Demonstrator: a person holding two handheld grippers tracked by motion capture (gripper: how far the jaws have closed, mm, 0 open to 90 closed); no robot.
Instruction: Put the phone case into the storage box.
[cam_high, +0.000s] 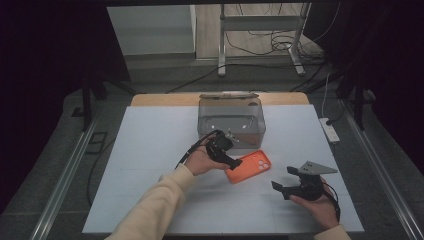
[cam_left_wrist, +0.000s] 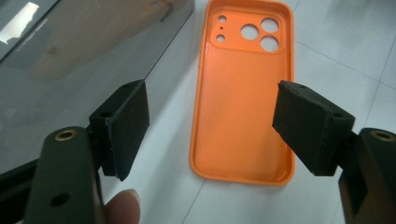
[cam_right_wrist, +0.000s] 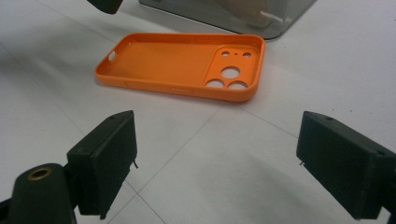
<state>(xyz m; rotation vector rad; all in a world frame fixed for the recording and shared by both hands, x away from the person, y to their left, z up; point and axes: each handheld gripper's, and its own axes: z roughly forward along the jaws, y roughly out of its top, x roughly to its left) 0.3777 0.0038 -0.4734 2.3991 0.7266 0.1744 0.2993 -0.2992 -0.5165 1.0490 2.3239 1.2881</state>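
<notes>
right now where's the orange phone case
In the high view the orange phone case lies flat on the white table, just in front of the clear box, under the left gripper and left of the right gripper.

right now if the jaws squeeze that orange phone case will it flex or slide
The orange phone case is an empty thin-walled shell, so it likely bends inward under a squeeze. It probably weighs little. Lying flat on the smooth white table, it may slide if pushed.

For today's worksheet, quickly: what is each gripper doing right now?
Left gripper: open, jaws either side of the orange phone case, not gripping it.
Right gripper: open, holding nothing.
</notes>
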